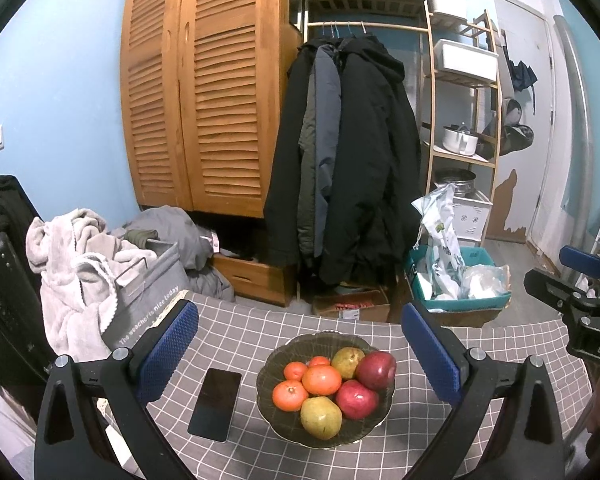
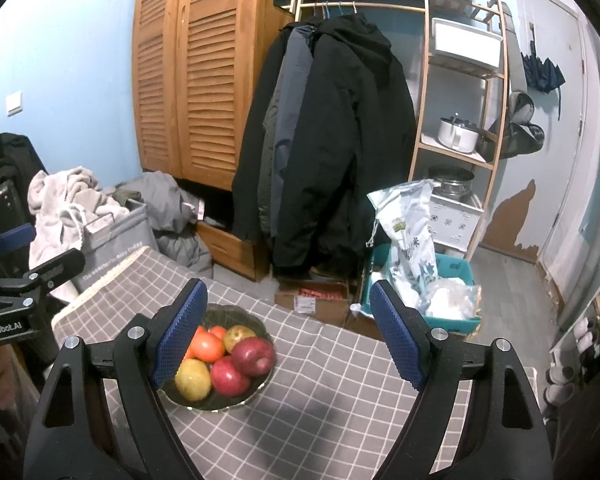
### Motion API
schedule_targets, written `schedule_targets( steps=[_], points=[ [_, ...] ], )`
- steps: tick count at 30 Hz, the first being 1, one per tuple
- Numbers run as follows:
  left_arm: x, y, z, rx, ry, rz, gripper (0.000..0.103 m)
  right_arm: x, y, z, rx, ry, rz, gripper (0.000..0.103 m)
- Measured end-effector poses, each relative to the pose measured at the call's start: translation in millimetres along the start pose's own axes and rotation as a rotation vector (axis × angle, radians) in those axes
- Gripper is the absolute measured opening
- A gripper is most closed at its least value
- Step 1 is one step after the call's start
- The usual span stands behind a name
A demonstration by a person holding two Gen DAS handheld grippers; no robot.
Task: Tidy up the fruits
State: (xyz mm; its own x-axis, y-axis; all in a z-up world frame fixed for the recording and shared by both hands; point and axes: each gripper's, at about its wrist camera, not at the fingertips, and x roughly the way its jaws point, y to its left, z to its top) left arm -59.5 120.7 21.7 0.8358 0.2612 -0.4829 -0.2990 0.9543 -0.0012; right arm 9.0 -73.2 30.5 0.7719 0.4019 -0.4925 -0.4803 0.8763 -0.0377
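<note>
checked tbl (image 1: 260, 332) | fruit bowl (image 1: 272, 364) ahead, btwn L gripper (image 1: 300, 356) jaws | both grippers wide, empty

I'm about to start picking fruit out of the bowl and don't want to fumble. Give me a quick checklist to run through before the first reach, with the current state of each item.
1. Left gripper open with nothing between its fingers: ok.
2. Right gripper open and empty: ok.
3. Fruits all inside the bowl, none loose on the tablecloth: ok.
4. Top fruits reachable: orange and red apple sit uncovered: ok.
5. Phone lies apart from the bowl, to its left in the left wrist view: ok.
6. A place to put sorted fruit: cannot tell, no second dish shows.
</note>
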Motion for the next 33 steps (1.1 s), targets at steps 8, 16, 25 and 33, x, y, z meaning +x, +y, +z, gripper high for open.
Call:
schedule_targets(
  steps=[8,16,25,33],
  points=[
    [0.1,-0.3,0.1,0.000,-0.001,-0.001,0.102,-0.4,-0.6,0.5,0.002,-0.001,0.001,0.082],
    [-1.1,-4.9,0.6,0.004,0.000,-0.004,0.102,-0.5,-1.7,-0.5,0.002,0.000,0.003,0.082],
    [-1.3,-6.7,1.2,0.006,-0.001,0.000,0.102,-0.6,-2.2,0.0,0.002,0.000,0.003,0.082],
    [-1.7,-10.4,1.8,0.001,0.003,-0.013,0.102,-0.6,-2.0,0.5,0.003,0.000,0.002,0.082]
  ],
)
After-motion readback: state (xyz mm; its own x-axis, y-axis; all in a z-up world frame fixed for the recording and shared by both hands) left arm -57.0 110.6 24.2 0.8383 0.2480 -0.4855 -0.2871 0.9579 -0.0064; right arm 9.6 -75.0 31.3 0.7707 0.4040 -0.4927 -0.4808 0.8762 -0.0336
